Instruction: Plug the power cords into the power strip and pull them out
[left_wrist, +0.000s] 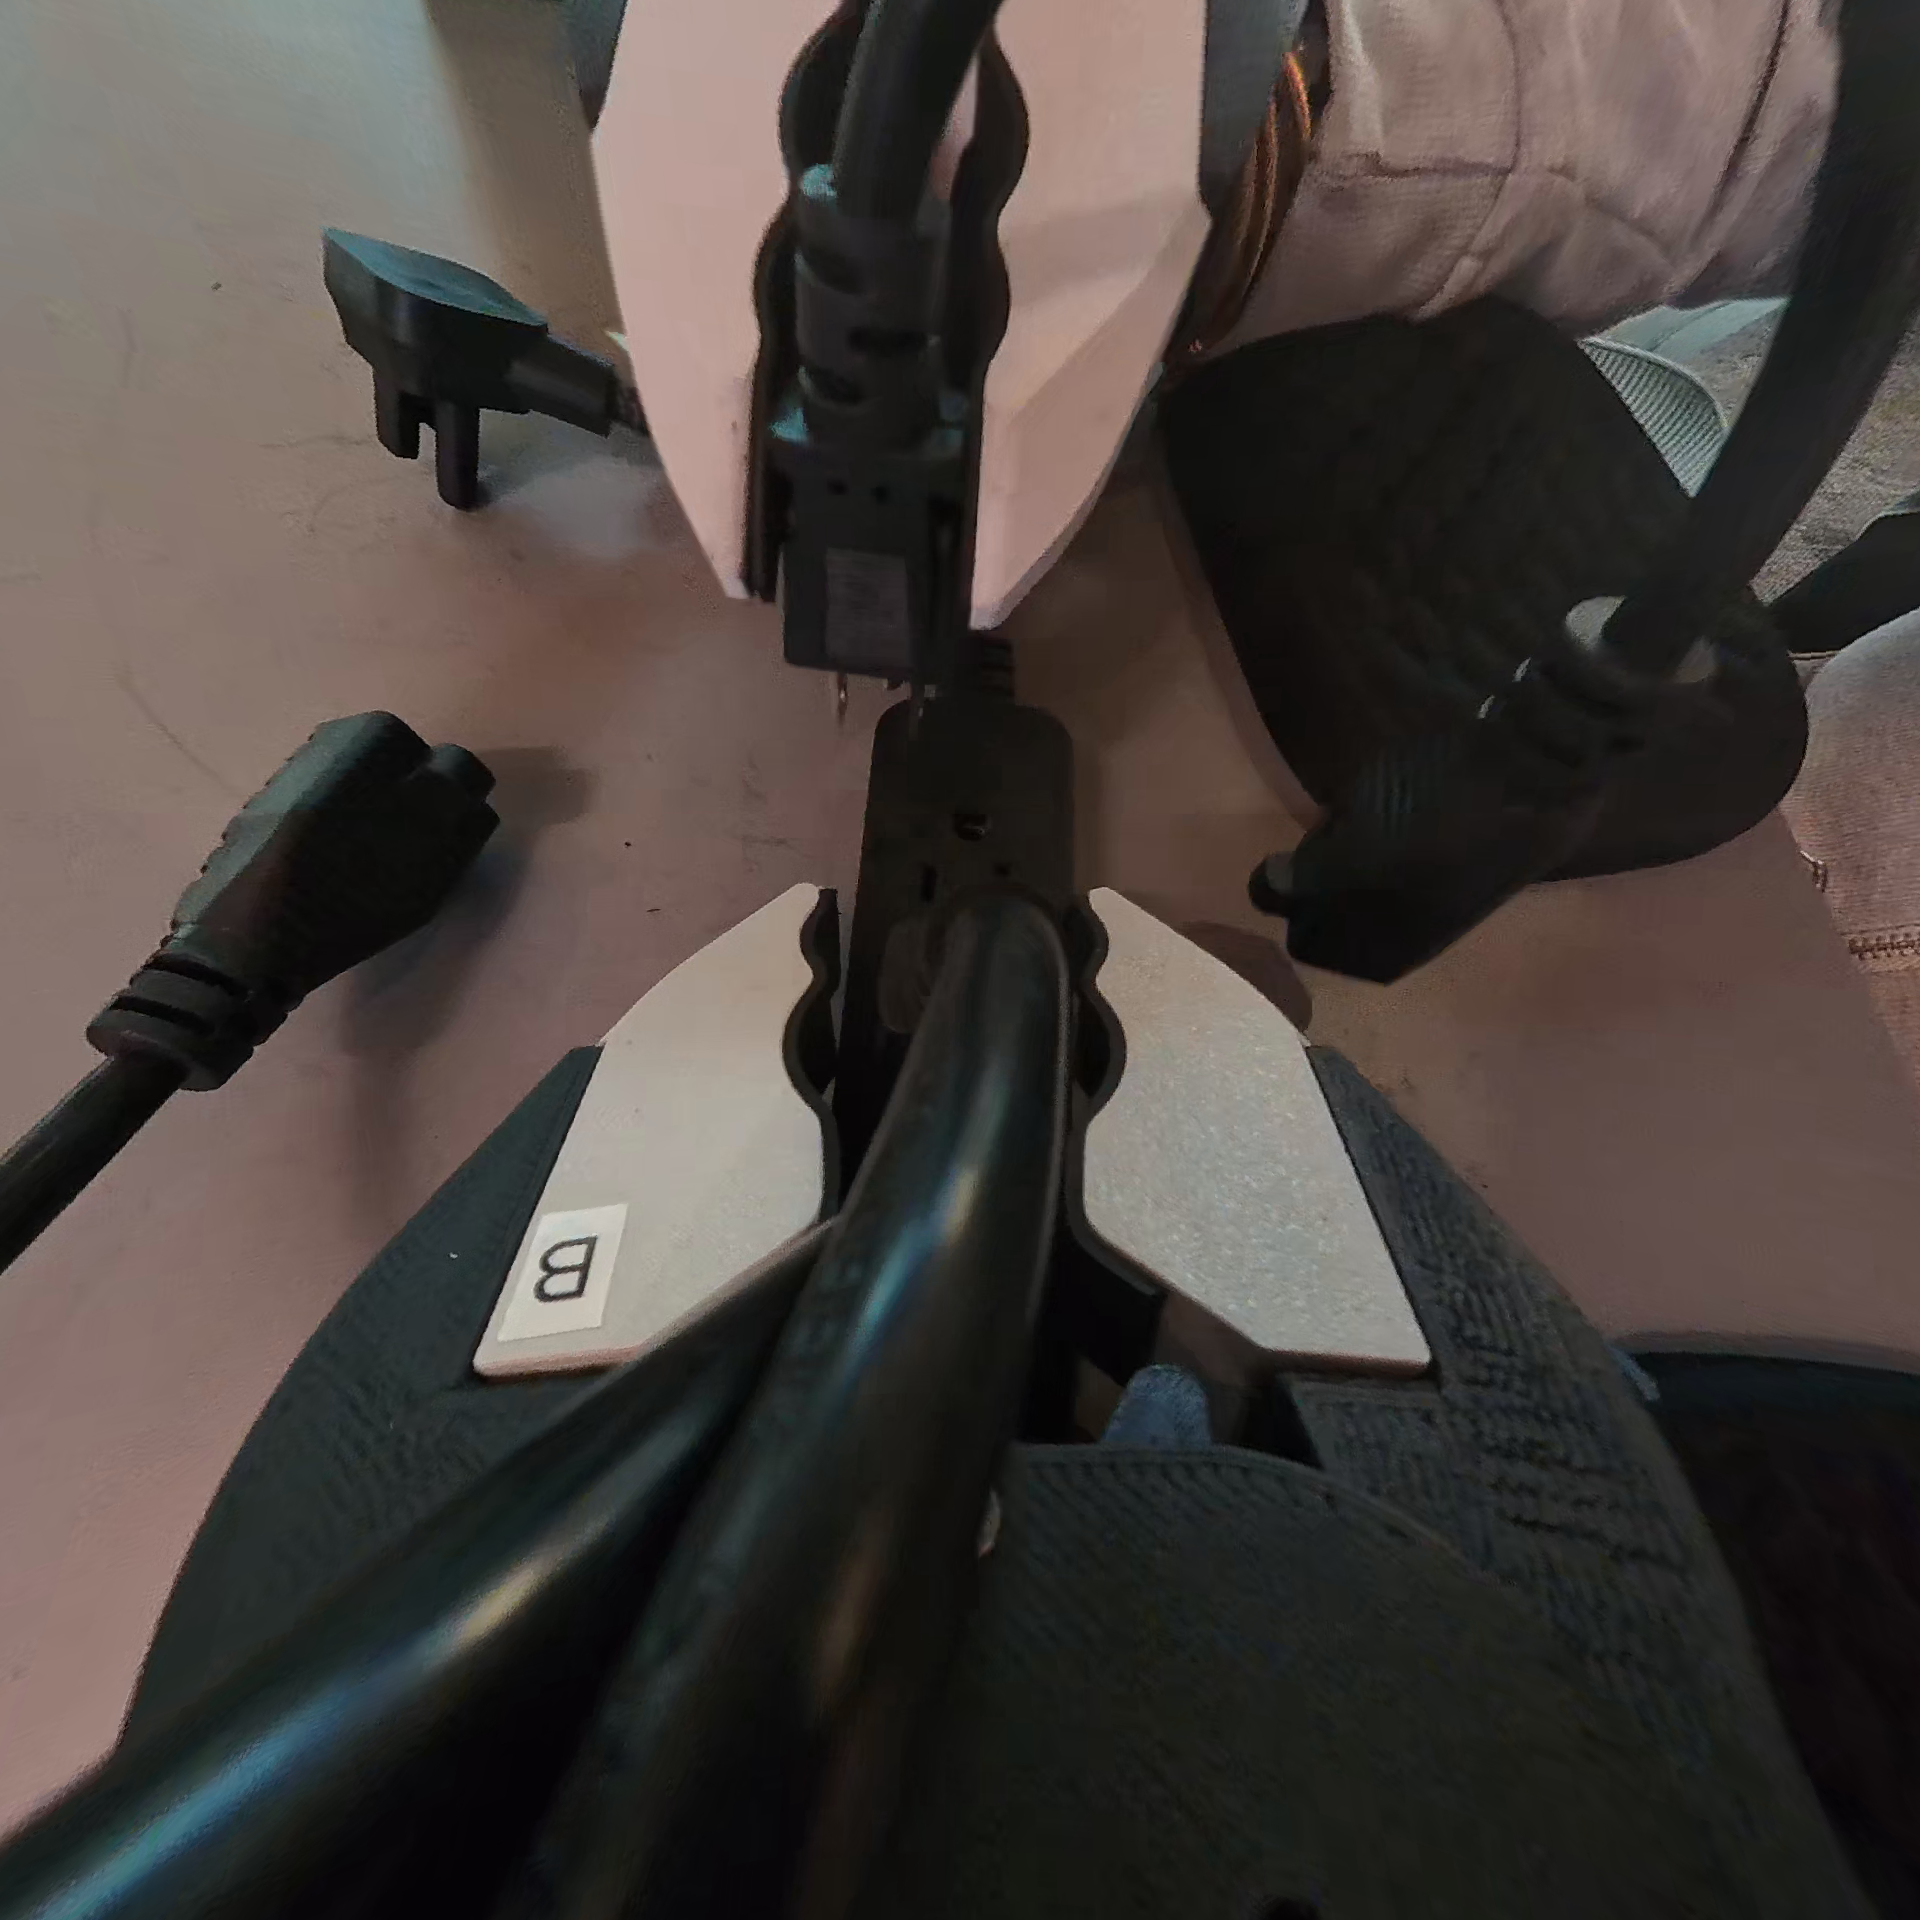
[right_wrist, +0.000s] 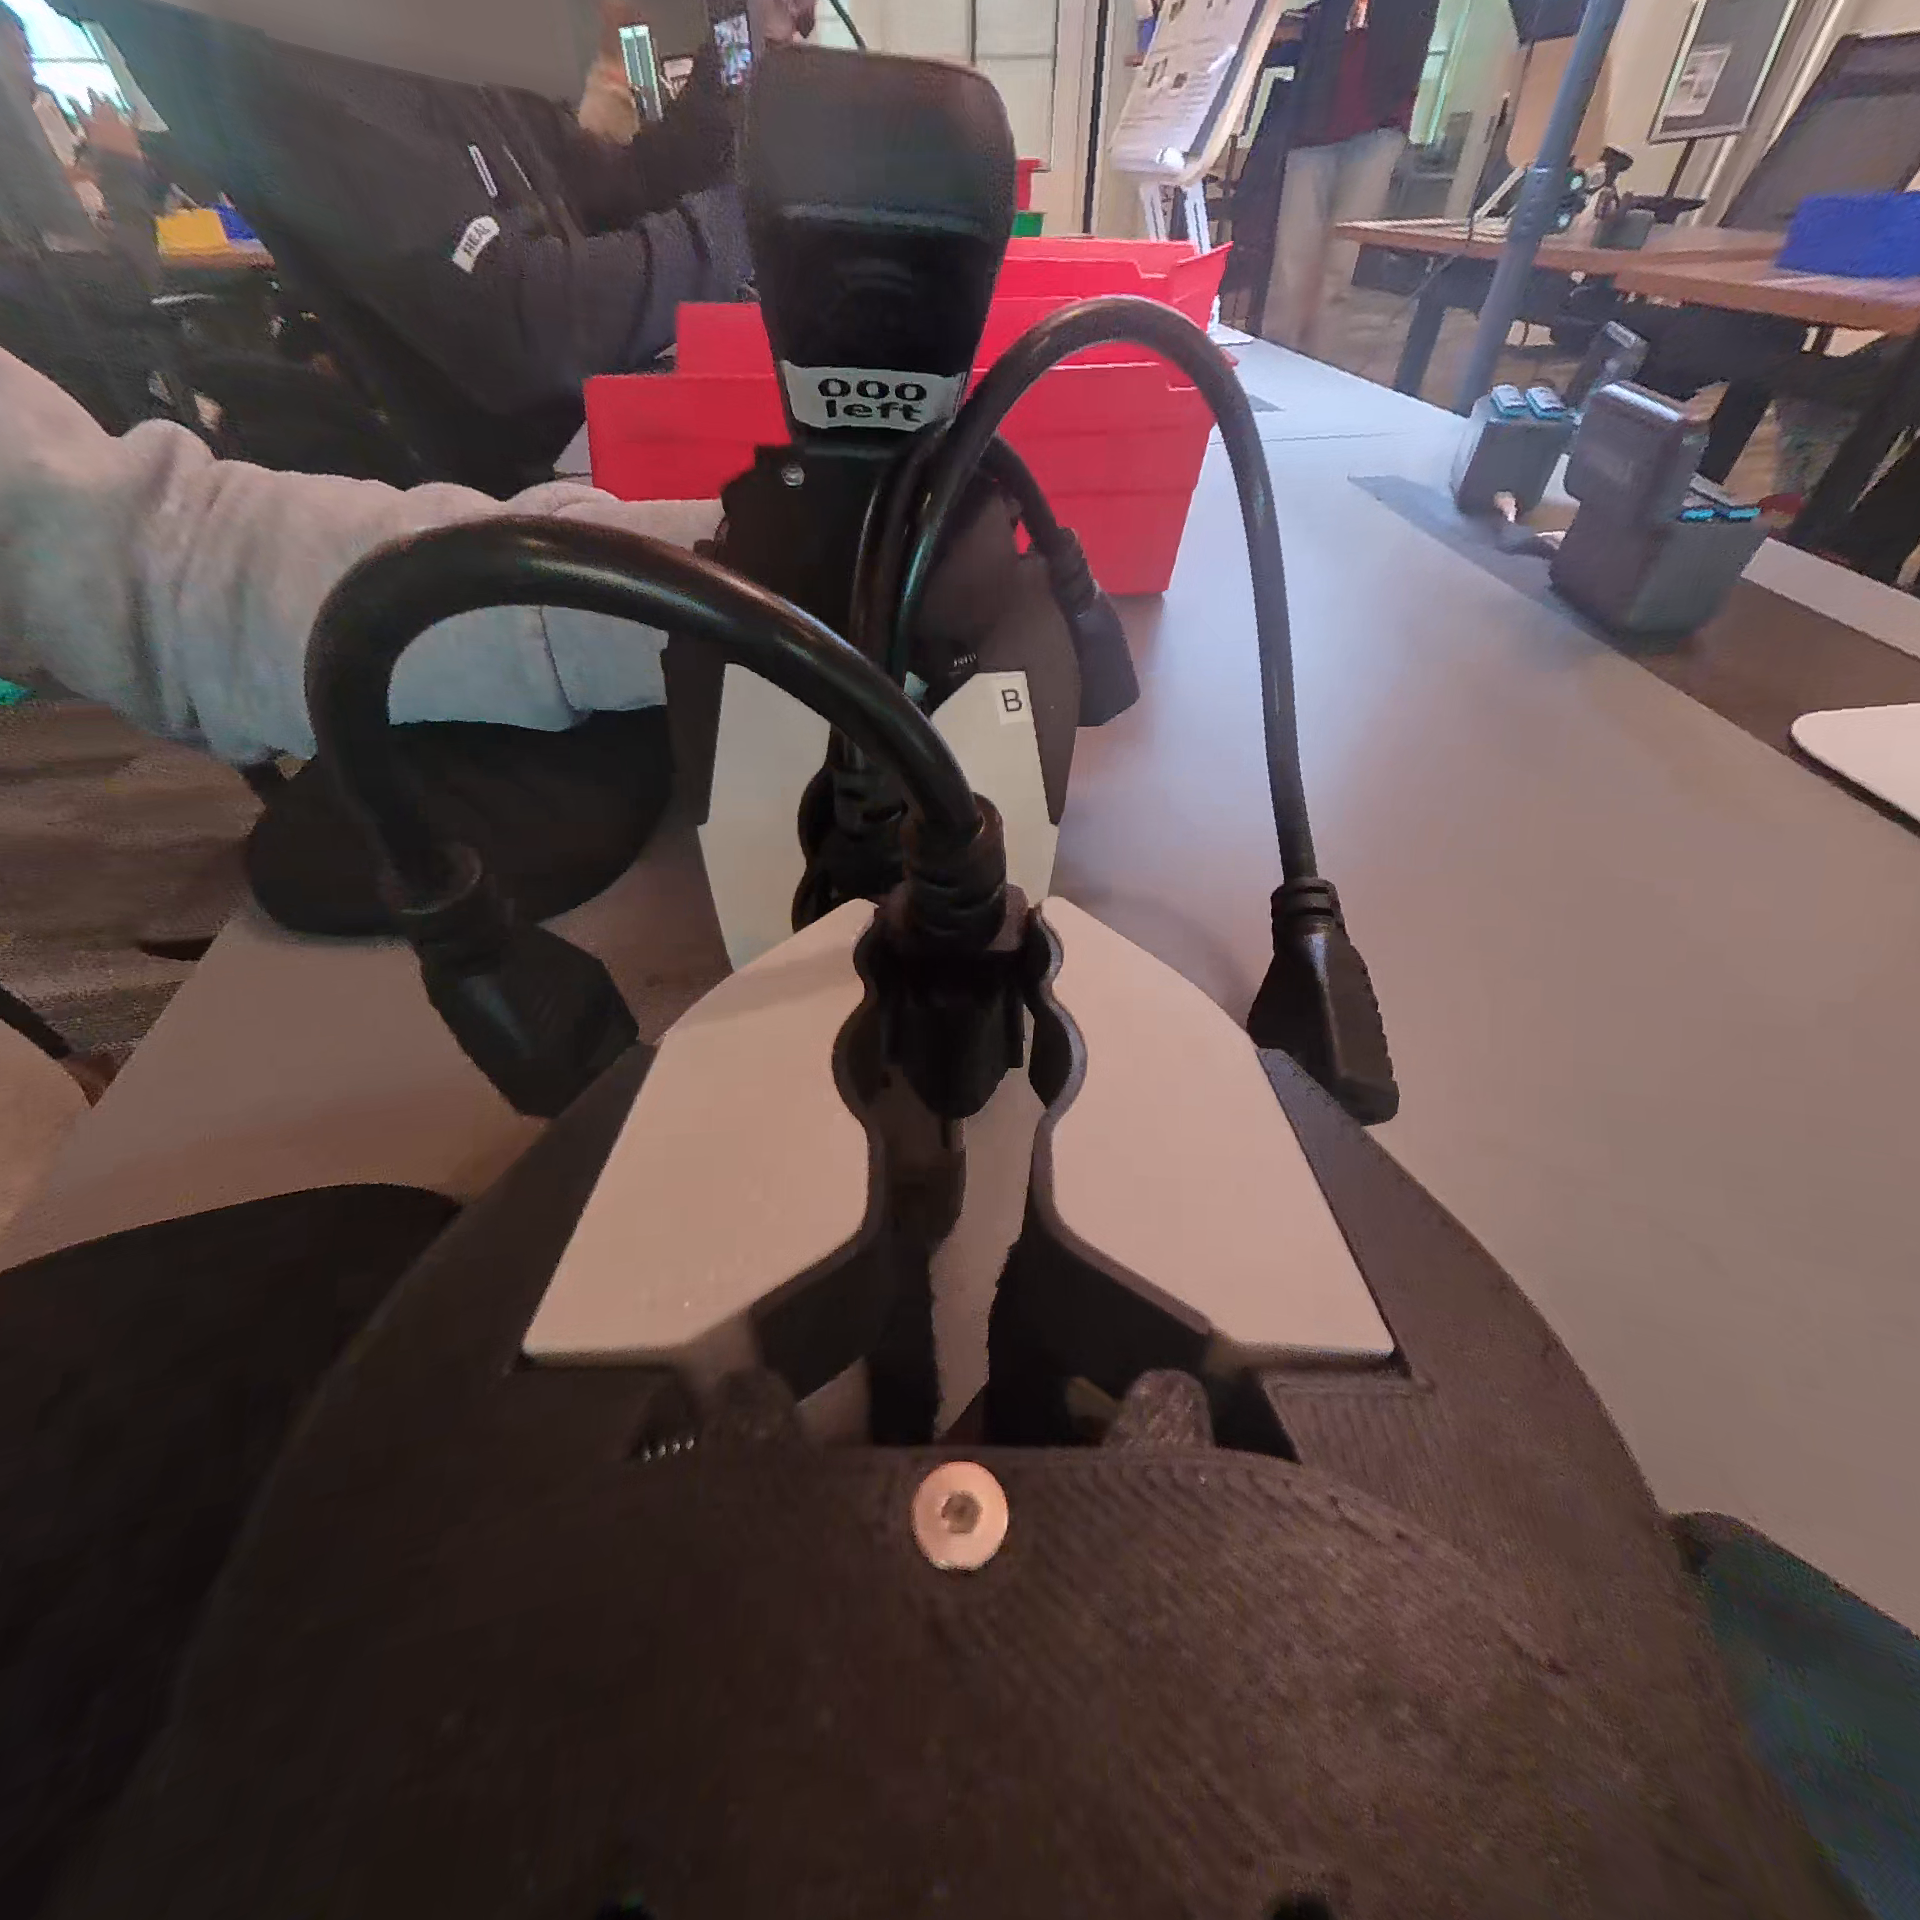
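In the left wrist view my left gripper (left_wrist: 956, 914) is shut on a black socket block (left_wrist: 971, 790) of the power strip, and its thick black cable (left_wrist: 935, 1195) runs back between the fingers. Facing it, my right gripper (left_wrist: 873, 608) is shut on a black plug (left_wrist: 862, 520). The plug's metal prongs (left_wrist: 844, 707) still show right at the block's end. In the right wrist view my right gripper (right_wrist: 951, 914) grips the same plug (right_wrist: 945, 1029), with the left gripper (right_wrist: 883, 831) just beyond it.
A loose black plug (left_wrist: 436, 343) and a black connector (left_wrist: 343, 831) lie on the table to the left. Another connector (left_wrist: 1455, 831) hangs at the right. Cord ends dangle in the right wrist view (right_wrist: 1330, 997). Red bins (right_wrist: 1091, 447) and grey devices (right_wrist: 1631, 520) stand farther back. My right fingertips sit around 6 cm from my left ones.
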